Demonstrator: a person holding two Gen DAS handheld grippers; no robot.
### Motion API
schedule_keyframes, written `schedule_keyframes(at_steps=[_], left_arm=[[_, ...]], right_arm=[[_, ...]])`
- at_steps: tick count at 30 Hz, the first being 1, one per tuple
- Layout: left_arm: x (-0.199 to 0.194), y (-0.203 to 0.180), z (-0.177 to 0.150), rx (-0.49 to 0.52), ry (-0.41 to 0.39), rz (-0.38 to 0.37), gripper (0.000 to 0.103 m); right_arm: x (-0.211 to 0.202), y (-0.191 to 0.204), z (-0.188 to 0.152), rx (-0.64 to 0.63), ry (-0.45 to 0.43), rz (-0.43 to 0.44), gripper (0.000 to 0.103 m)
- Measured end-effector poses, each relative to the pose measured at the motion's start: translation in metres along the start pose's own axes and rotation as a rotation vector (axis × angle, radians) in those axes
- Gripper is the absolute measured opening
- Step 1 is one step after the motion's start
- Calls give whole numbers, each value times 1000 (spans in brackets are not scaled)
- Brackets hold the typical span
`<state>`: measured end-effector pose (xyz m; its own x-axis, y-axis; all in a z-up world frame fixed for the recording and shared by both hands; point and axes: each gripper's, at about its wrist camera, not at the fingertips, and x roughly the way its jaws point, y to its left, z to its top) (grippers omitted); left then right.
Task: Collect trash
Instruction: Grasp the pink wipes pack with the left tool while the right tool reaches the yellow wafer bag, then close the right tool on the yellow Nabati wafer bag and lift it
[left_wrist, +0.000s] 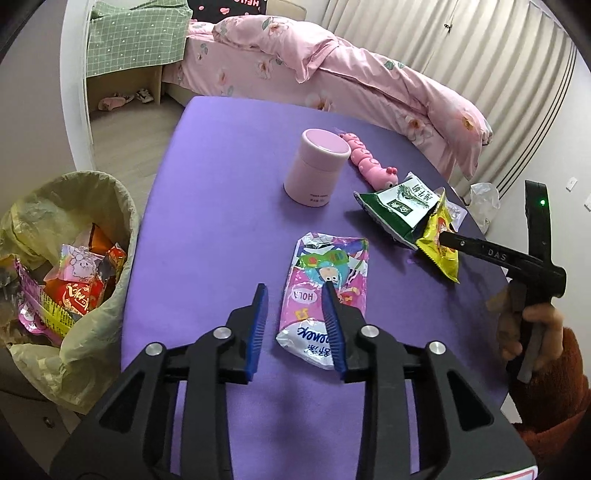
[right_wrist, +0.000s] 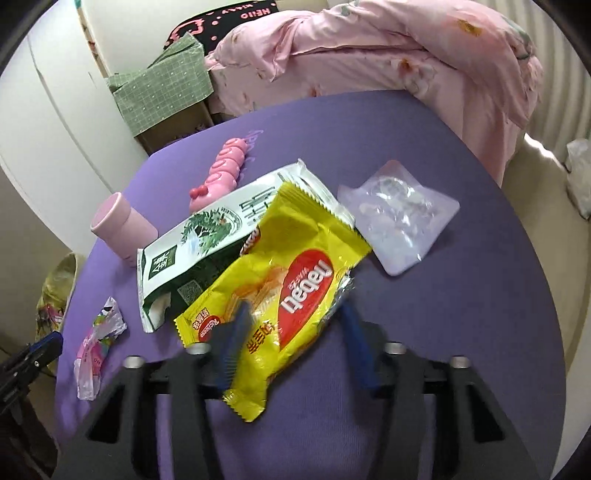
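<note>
A pink tissue wrapper (left_wrist: 325, 291) lies flat on the purple table (left_wrist: 221, 206); it also shows in the right wrist view (right_wrist: 98, 343). My left gripper (left_wrist: 295, 291) is open just above its near end, its right finger over the wrapper. A yellow snack wrapper (right_wrist: 280, 288) lies partly on a green and white packet (right_wrist: 207, 240). My right gripper (right_wrist: 295, 314) is open, with the yellow wrapper between its fingers. In the left wrist view the right gripper's finger (left_wrist: 480, 253) touches the yellow wrapper (left_wrist: 439, 243) beside the green packet (left_wrist: 399, 206).
A bin with a yellow-green liner (left_wrist: 55, 280) holds several wrappers at the table's left edge. A pink cylinder cup (left_wrist: 317, 166) and a pink caterpillar toy (left_wrist: 369, 162) stand mid-table. A clear plastic bag (right_wrist: 395, 218) lies at the right. A pink bed (left_wrist: 351, 74) is behind.
</note>
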<state>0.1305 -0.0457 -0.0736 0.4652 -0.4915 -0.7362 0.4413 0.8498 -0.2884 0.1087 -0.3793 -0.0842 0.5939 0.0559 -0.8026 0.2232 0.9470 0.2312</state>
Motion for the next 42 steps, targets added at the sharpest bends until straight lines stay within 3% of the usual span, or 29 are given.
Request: schedule_keyframes(at_steps=[2, 6, 16, 19, 20, 23, 28, 33, 42], left_arm=[[0, 2, 0, -3, -3, 0, 32], [5, 4, 3, -17, 3, -3, 34], [26, -13, 4, 38, 53, -20, 35], [28, -21, 3, 58, 62, -41, 35], [28, -23, 3, 62, 63, -45, 35], [27, -24, 3, 65, 62, -46, 35], [23, -14, 4, 33, 42, -31, 35], [19, -6, 3, -3, 25, -23, 35], [17, -2, -2, -25, 20, -25, 36]], right_arm=[[-1, -2, 0, -17, 15, 43, 19], [-14, -6, -3, -60, 7, 49, 11], [-42, -30, -3, -105, -50, -56, 11], [-34, -35, -4, -68, -20, -1, 11], [-30, -37, -6, -47, -9, 36, 14], [-21, -35, -11, 1, 12, 65, 41], [-14, -22, -15, 55, 18, 141, 43], [-9, 10, -16, -70, 38, 19, 45], [0, 40, -21, -172, 42, -91, 51]])
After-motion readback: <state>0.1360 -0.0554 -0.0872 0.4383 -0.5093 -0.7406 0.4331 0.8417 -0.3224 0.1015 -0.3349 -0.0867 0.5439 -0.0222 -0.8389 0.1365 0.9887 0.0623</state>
